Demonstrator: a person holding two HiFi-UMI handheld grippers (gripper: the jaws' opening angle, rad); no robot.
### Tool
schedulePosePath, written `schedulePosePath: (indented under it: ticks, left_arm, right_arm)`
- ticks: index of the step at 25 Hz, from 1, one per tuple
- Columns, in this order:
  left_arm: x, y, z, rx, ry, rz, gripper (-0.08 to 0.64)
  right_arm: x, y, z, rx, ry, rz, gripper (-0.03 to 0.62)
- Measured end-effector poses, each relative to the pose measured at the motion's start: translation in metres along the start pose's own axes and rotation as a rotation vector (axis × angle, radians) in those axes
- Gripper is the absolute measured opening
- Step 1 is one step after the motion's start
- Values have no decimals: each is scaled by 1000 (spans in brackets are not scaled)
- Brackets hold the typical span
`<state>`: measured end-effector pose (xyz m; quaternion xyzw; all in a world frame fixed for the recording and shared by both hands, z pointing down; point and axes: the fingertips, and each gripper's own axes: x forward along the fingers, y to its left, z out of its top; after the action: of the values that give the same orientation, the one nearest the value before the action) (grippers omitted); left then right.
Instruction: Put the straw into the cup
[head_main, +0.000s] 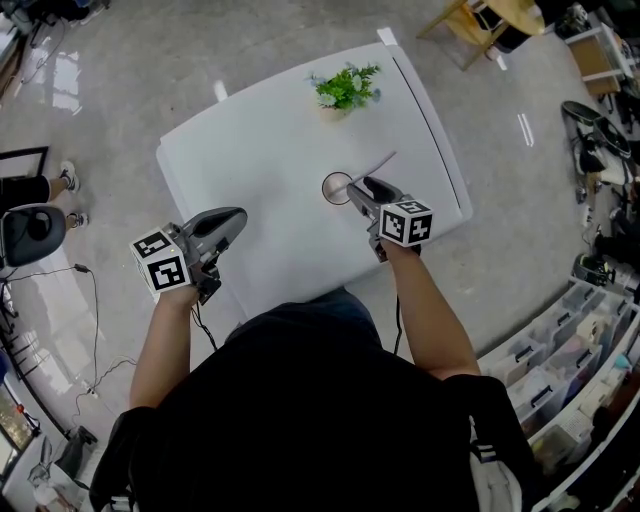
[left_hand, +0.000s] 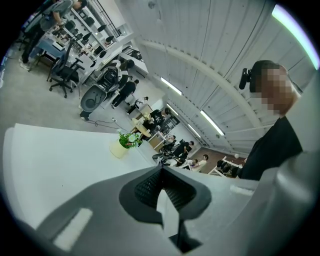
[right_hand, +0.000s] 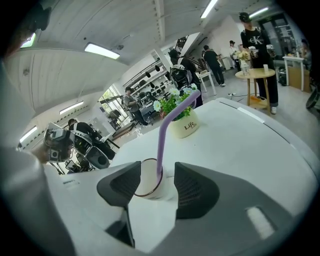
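**A:** Starting closest in: the left gripper (head_main: 236, 216) is held well to the left of the cup (head_main: 337, 187) and nearer the person. What are its jaws doing?

**B:** Pressed together, tips meeting, with nothing between them. It's idle, over the near left edge of the white table (head_main: 260, 140).

**A:** Now the right gripper (right_hand: 157, 182), just on the near side of the cup.

**B:** Its jaws are spread wide and hold nothing. From its own camera the cup shows right in the gap between the two dark ribbed pads (right_hand: 192, 190), and neither pad presses on it. From above, the tips sit at the cup's right rim.

**A:** And the straw (right_hand: 164, 135)?

**B:** It's in! The purple straw has its lower end down inside the cup. It leans on the rim and tilts away from the gripper, with the bent top pointing off to the right.

**A:** The cup itself?

**B:** Upright, white, with a dark rim, around the middle of the table.

**A:** Anything beyond the cup?

**B:** A potted plant (head_main: 345, 90) near the table's far edge, well apart from the cup, green leaves and small white flowers in a pale pot.
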<state>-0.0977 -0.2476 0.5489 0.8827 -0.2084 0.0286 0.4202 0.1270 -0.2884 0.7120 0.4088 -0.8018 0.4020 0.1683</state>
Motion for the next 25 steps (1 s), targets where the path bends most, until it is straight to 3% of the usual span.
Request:
schedulePosePath:
  ticks: [13, 25]
  left_arm:
    - [-18, -24, 0, 55, -5, -28, 2]
    - [-36, -66, 2, 145, 13, -72, 2]
  right_arm:
    - [-28, 8, -10, 10, -37, -50, 252]
    - [-70, 43, -23, -15, -87, -77, 250]
